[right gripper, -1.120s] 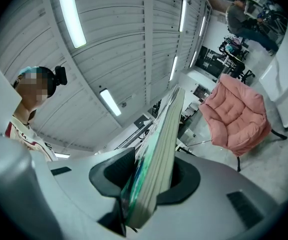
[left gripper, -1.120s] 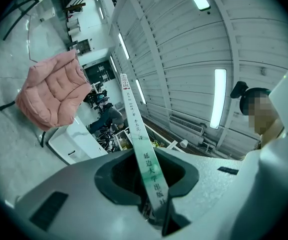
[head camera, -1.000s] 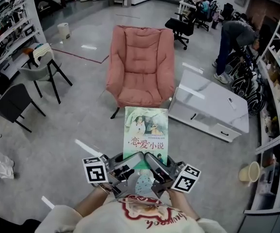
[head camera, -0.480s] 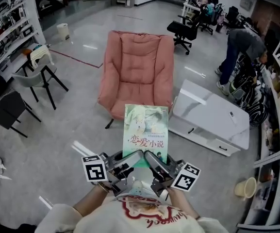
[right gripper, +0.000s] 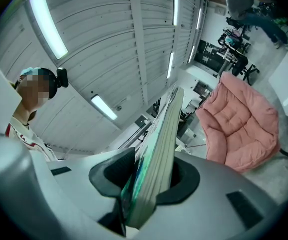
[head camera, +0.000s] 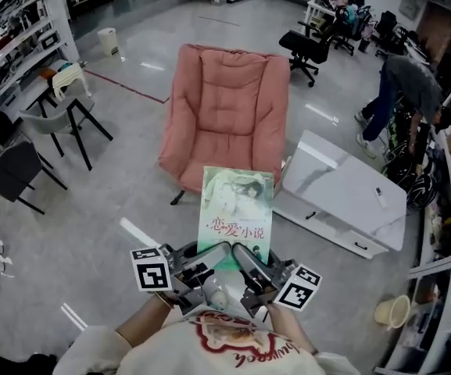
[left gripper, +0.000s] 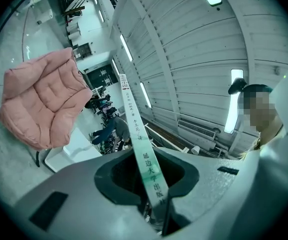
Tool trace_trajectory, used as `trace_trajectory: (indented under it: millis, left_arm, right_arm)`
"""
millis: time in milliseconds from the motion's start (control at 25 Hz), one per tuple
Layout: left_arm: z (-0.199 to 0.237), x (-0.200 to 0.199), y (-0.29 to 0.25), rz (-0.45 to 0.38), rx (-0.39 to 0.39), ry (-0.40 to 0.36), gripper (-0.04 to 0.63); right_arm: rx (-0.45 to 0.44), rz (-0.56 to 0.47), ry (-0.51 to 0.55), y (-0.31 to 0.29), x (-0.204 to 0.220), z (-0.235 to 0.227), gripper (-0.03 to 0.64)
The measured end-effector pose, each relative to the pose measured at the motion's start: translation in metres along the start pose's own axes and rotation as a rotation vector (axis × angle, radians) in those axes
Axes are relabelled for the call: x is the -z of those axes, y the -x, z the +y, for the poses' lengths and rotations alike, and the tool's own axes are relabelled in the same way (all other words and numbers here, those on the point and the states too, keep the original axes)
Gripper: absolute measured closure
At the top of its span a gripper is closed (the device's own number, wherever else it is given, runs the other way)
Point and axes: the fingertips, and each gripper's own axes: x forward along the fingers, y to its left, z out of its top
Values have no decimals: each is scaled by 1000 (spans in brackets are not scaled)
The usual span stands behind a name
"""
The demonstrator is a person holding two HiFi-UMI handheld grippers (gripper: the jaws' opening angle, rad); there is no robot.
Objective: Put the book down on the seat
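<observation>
Grey workshop floor (head camera: 76,233), shelving down both sides, office chairs at the far end, a person bent over by the right-hand racks. Straight ahead, a pink chair (head camera: 229,108) facing this way, with a white cabinet (head camera: 342,190) on the floor just to its right.

Carrying, not placing. Book (head camera: 235,209) held out flat in the air in front of the chest, cover up, far end pointing at the chair. Left claw (head camera: 207,254) clenched on the near end at the spine side: in the left gripper view, printed spine wedged between the jaws and running away toward the chair. Right claw (head camera: 250,258) clenched likewise at the page side: in the right gripper view, page block filling the gap between the jaws. Grip looking square and even, with no sag in the book.

Seat (head camera: 221,162) bare, nothing on the cushion. In the head view, far edge of the book overlapping the front of the seat, but judged to be high above it and short of it, with no contact between them.

Done so far, as far as can be seen: book lifted, gripped from both sides and aimed at the chair. Left to do: closing the gap to the chair, lowering the book onto the cushion, then releasing both claws and drawing them clear.
</observation>
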Motion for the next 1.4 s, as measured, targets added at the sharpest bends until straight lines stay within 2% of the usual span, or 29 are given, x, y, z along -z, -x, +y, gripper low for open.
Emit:
trace_trajectory:
  millis: [400, 800, 1040, 1400]
  left_arm:
    - [4, -21, -7, -9, 6, 2, 514]
    - [13, -21, -11, -61, -7, -1, 514]
    - [25, -27, -22, -57, -22, -2, 514]
    - [62, -72, -49, -40, 4, -17, 514]
  right_arm:
    - [-1, 5, 5, -17, -16, -4, 497]
    - [-21, 48, 6, -18, -17, -15, 497]
    - [-27, 48, -6, -22, -25, -30, 497]
    - [-19, 27, 15, -58, -59, -70, 497]
